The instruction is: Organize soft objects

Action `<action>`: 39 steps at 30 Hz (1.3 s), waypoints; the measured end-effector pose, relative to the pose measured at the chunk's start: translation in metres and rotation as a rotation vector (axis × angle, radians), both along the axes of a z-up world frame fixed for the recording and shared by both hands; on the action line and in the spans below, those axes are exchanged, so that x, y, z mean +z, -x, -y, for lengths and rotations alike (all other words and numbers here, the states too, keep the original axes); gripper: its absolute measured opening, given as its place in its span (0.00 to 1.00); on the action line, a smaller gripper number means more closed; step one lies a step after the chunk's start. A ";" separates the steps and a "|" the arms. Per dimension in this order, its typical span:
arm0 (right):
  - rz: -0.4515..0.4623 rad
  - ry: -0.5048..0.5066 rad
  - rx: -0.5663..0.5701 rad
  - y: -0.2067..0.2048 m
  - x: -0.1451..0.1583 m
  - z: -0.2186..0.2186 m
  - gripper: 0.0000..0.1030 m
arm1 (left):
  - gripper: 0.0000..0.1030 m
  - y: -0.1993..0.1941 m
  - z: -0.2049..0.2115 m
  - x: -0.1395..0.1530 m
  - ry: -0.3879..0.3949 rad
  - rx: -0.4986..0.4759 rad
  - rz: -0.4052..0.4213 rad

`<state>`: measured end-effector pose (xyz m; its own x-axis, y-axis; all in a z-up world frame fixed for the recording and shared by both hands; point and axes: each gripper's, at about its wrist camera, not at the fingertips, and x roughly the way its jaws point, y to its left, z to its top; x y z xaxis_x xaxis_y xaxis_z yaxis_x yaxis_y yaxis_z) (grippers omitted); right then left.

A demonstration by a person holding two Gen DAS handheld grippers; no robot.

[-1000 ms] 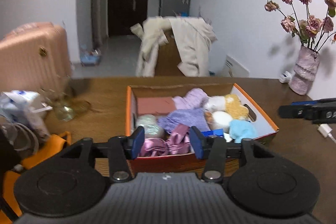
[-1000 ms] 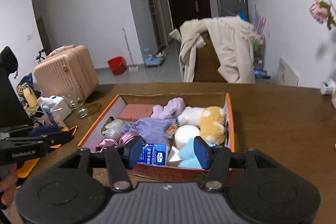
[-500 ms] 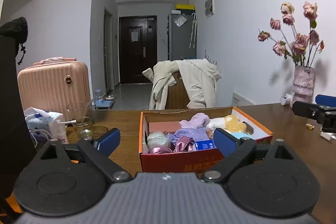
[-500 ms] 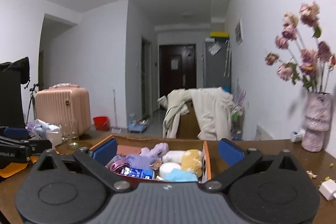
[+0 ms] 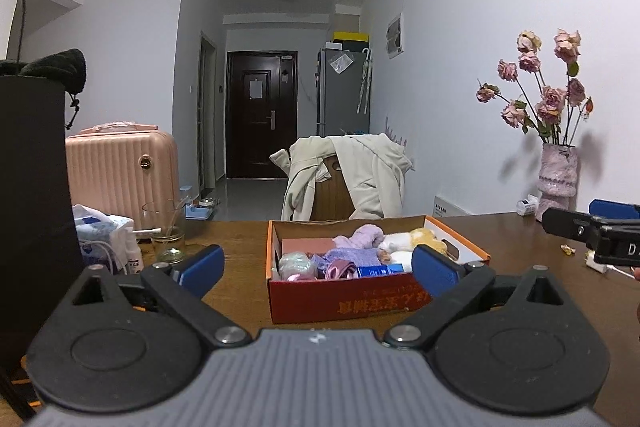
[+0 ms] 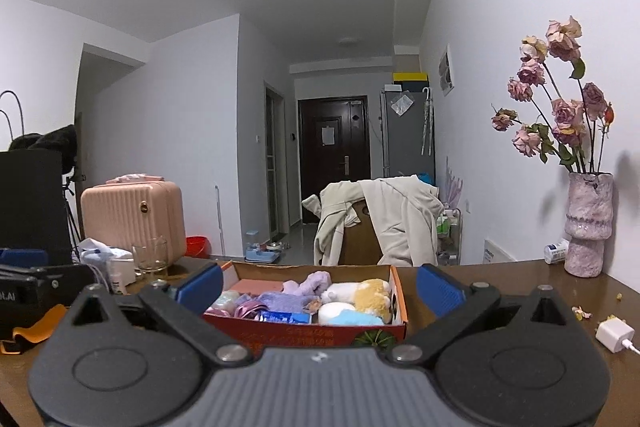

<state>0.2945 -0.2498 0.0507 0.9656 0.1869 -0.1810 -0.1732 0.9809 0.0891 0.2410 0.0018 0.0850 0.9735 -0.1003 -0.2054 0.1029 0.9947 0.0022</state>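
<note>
An orange cardboard box (image 5: 352, 301) sits on the brown table, also in the right wrist view (image 6: 320, 331). It holds several soft things: a purple knit cloth (image 5: 352, 255), a lilac plush (image 6: 316, 281), a white and yellow plush (image 6: 364, 293), a light blue plush (image 6: 352, 317) and pink satin ties (image 5: 340, 269). My left gripper (image 5: 318, 269) is open and empty, just in front of the box. My right gripper (image 6: 320, 285) is open and empty, at the box's near edge.
A pink vase of dried roses (image 6: 588, 223) stands at the back right. A glass (image 5: 164, 235) and a tissue pack (image 5: 104, 233) stand left of the box. A white charger (image 6: 614, 333) lies at the right. A black bag (image 5: 32, 203) stands at far left.
Both grippers have opened wide and pulled back and lower, level with the table. The pink ties that lay between my left fingers now rest in the box.
</note>
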 end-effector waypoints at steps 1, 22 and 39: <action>0.002 -0.002 0.000 0.005 0.000 0.000 1.00 | 1.00 0.006 0.001 -0.001 -0.006 0.001 0.002; -0.034 0.000 0.051 0.166 -0.038 -0.019 1.00 | 1.00 0.158 0.004 -0.042 -0.019 0.021 0.024; -0.072 0.000 0.066 0.212 -0.061 -0.034 1.00 | 1.00 0.188 0.002 -0.067 0.001 0.020 -0.011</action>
